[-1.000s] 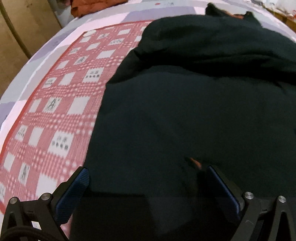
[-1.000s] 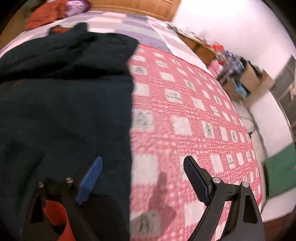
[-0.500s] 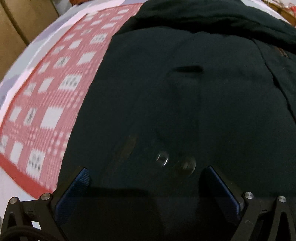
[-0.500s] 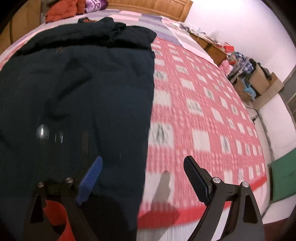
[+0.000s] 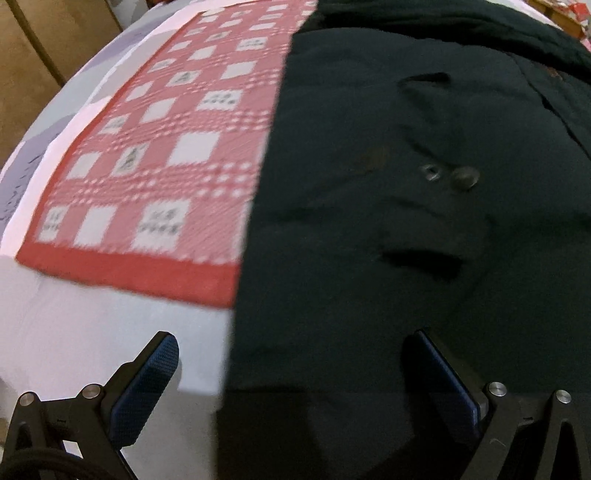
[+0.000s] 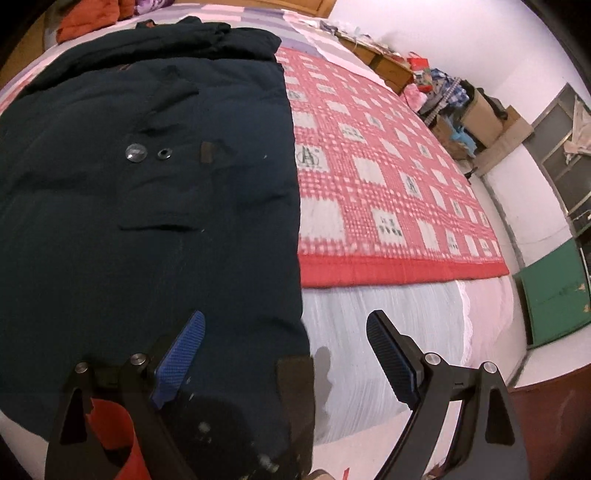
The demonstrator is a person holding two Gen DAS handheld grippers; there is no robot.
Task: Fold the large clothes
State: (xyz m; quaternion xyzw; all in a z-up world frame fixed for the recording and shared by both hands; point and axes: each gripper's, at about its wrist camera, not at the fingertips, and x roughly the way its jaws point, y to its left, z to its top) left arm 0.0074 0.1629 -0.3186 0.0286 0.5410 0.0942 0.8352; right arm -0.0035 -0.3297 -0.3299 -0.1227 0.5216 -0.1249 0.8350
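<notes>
1. One large dark navy padded coat [image 6: 147, 206] lies spread flat on the bed, filling the left half of the right wrist view and the right half of the left wrist view [image 5: 424, 221].
2. Two round metal snap fasteners [image 6: 136, 152] sit side by side on its front; a slit pocket opening [image 6: 159, 227] shows below them.
3. Two grippers are in view. The left gripper [image 5: 295, 373], jaws spread wide and holding nothing, straddles the coat's left edge at the bottom of its frame.
4. The right gripper [image 6: 284, 354], also wide apart and empty, straddles the coat's right edge.
5. One red-and-white checked woven blanket [image 6: 388, 192] lies under the coat, over a white bed sheet [image 6: 388, 314] that shows along the lower part of the frame.
6. An orange garment [image 6: 88, 18] lies at the upper left, beyond the coat's collar.
7. In the upper right, cardboard boxes and clutter [image 6: 461, 107] line a white wall; a green panel [image 6: 554, 299] stands at the right edge.
8. Bare blanket flanks both sides of the coat.
</notes>
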